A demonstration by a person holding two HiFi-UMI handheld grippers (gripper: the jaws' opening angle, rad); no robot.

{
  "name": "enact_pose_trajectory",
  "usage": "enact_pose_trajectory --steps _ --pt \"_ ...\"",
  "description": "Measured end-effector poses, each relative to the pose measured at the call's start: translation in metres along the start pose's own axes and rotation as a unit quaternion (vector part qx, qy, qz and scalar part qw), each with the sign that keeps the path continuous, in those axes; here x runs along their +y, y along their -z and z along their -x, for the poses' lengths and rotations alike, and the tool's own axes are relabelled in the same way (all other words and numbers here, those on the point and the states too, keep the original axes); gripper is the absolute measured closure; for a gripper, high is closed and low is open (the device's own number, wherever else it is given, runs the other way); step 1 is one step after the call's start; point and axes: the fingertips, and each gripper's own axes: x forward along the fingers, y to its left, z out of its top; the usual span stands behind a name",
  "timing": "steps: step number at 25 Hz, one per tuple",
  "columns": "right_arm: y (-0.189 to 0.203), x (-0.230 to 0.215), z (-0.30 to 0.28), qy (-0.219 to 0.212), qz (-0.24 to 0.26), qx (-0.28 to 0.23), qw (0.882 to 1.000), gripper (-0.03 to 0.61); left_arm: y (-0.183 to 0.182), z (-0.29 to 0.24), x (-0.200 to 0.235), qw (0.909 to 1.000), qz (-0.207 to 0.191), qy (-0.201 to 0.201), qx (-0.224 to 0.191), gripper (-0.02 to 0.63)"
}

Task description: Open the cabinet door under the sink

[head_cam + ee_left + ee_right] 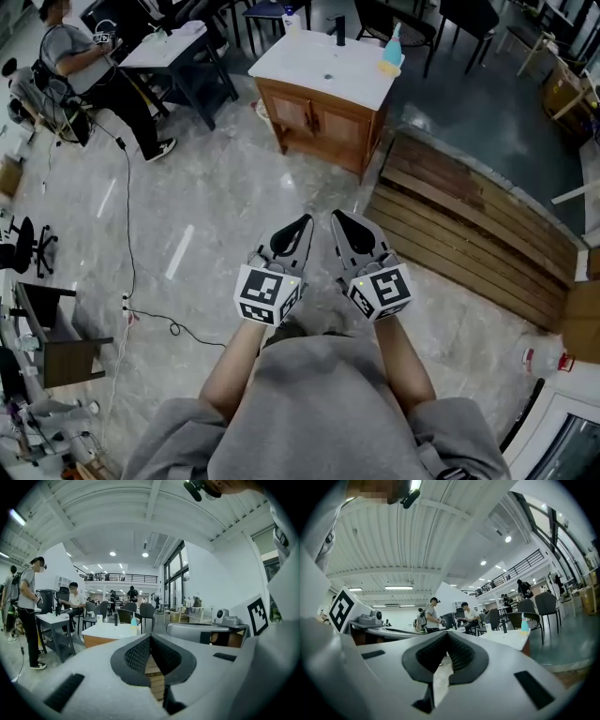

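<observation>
The wooden sink cabinet point(319, 117) with a white top stands far ahead on the marble floor, and its two front doors look closed. A black tap point(339, 30) and a blue bottle point(392, 52) sit on the top. My left gripper point(302, 225) and right gripper point(339, 218) hang side by side close to my body, well short of the cabinet, both shut with nothing in them. In the left gripper view the jaws point(150, 637) meet, with the sink top point(112, 630) beyond them. In the right gripper view the jaws point(448, 634) meet too, with the sink top point(511, 639) to their right.
A slatted wooden platform point(469, 234) lies on the floor to the right of the cabinet. People stand and sit by a desk point(173, 47) at the back left. A black cable point(131, 234) runs along the floor on the left. A white bottle point(544, 358) lies at the right.
</observation>
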Motion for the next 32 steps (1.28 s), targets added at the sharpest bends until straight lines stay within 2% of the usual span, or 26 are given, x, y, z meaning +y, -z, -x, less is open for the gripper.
enact_pose_trajectory --steps 6,15,22,32 --pt "0.010 -0.025 0.003 0.004 -0.015 0.006 1.000 0.569 0.010 -0.024 -0.011 0.9999 -0.001 0.007 0.016 0.606" --pt "0.017 -0.063 -0.023 0.016 -0.022 0.016 1.000 0.571 0.011 -0.072 0.011 0.9995 0.008 0.018 0.024 0.605" --pt "0.014 -0.091 -0.067 0.030 -0.023 0.025 0.999 0.571 0.004 -0.115 0.045 0.9986 0.017 0.038 0.032 0.606" --pt "0.024 -0.128 -0.161 0.048 -0.023 0.036 0.998 0.569 0.005 -0.177 0.125 0.9971 0.028 0.060 0.038 0.606"
